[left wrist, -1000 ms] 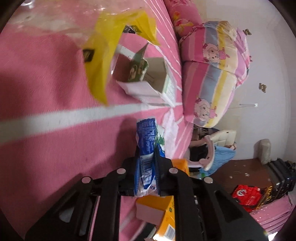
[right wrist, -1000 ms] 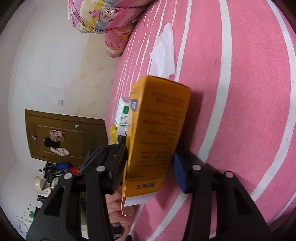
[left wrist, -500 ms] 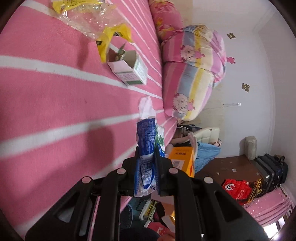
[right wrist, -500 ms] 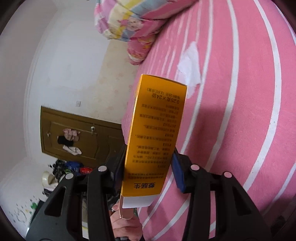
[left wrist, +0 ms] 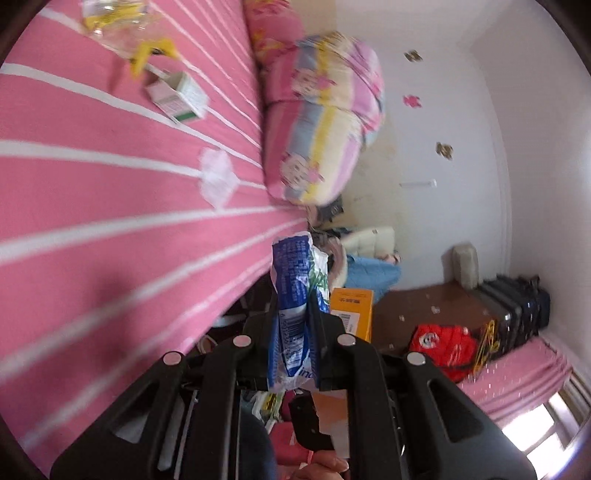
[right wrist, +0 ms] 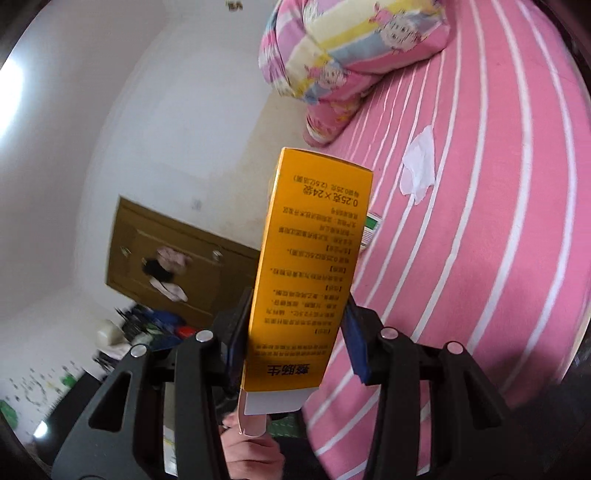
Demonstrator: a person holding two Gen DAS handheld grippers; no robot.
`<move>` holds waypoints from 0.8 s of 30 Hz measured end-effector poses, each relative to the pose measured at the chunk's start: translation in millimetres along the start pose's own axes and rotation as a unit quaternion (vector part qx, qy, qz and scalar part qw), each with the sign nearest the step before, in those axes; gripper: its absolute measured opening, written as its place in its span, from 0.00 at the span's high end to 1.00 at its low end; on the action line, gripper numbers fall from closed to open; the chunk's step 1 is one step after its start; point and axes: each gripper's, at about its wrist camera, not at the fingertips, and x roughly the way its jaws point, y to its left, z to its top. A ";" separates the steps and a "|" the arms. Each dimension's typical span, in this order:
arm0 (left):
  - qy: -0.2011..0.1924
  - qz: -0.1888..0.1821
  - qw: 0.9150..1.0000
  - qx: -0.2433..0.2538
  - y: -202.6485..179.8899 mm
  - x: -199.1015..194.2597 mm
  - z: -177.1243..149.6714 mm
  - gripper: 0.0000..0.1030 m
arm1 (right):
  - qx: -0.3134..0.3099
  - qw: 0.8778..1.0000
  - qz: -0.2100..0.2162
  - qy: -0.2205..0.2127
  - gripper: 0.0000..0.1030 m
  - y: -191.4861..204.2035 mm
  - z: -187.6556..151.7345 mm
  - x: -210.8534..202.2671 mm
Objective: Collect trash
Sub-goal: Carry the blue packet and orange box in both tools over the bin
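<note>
My left gripper (left wrist: 293, 328) is shut on a crumpled blue and white wrapper (left wrist: 295, 295), held off the bed's edge. My right gripper (right wrist: 295, 332) is shut on an orange carton (right wrist: 310, 273), held upright beside the bed; the carton also shows in the left wrist view (left wrist: 352, 310). On the pink striped bed (left wrist: 92, 177) lie a white and green box (left wrist: 177, 98), a white tissue (left wrist: 218, 179) and a clear and yellow plastic bag (left wrist: 129, 26). The tissue also shows in the right wrist view (right wrist: 419, 171).
A rolled cartoon quilt (left wrist: 321, 125) and a pink pillow (left wrist: 273, 26) lie at the bed's head. A red bag (left wrist: 439, 347) and dark suitcases (left wrist: 513, 310) stand on the floor. A brown door (right wrist: 173, 258) is in the wall.
Both grippers have drawn back from the bed with their loads. The box, tissue and bag now look farther away, and more of the room shows.
</note>
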 end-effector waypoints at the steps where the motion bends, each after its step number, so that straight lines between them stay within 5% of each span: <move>1: 0.004 -0.005 1.000 0.002 -6.1 0.8 -8.0 0.88 | 0.011 1.000 0.011 -0.006 0.56 0.7 -1.0 -11.5; 14: 0.091 -0.011 0.995 0.027 -48.6 65.3 -89.1 0.88 | 0.081 0.991 0.064 -0.081 0.56 -16.2 12.1 -128.9; 24: 0.172 0.008 0.984 0.036 -52.2 148.1 -150.6 0.88 | 0.114 0.981 0.048 -0.150 0.55 -56.4 13.3 -233.7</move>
